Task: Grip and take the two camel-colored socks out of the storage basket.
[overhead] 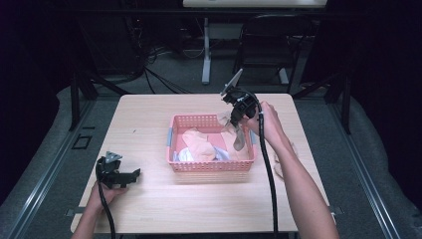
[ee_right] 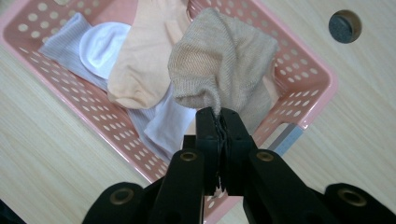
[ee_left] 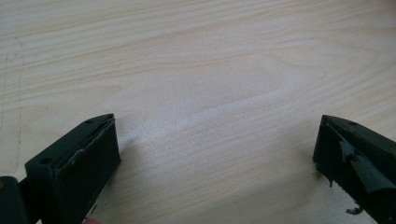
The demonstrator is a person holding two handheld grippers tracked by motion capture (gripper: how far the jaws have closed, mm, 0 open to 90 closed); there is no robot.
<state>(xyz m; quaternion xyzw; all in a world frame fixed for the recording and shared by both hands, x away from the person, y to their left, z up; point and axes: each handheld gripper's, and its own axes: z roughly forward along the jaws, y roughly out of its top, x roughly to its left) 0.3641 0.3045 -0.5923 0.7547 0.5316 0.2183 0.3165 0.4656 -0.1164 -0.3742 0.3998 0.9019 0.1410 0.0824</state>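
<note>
A pink perforated basket stands mid-table and holds several socks. My right gripper hangs over the basket's right end, shut on a beige knitted sock that dangles from its jaws above the basket. Beneath it lie a peach sock and pale lilac-and-white socks. My left gripper rests low at the table's near left, open, with bare wood between its jaws.
The light wooden table has bare room left of and in front of the basket. A round dark cable hole sits in the tabletop beyond the basket. A desk leg and a chair stand on the floor behind the table.
</note>
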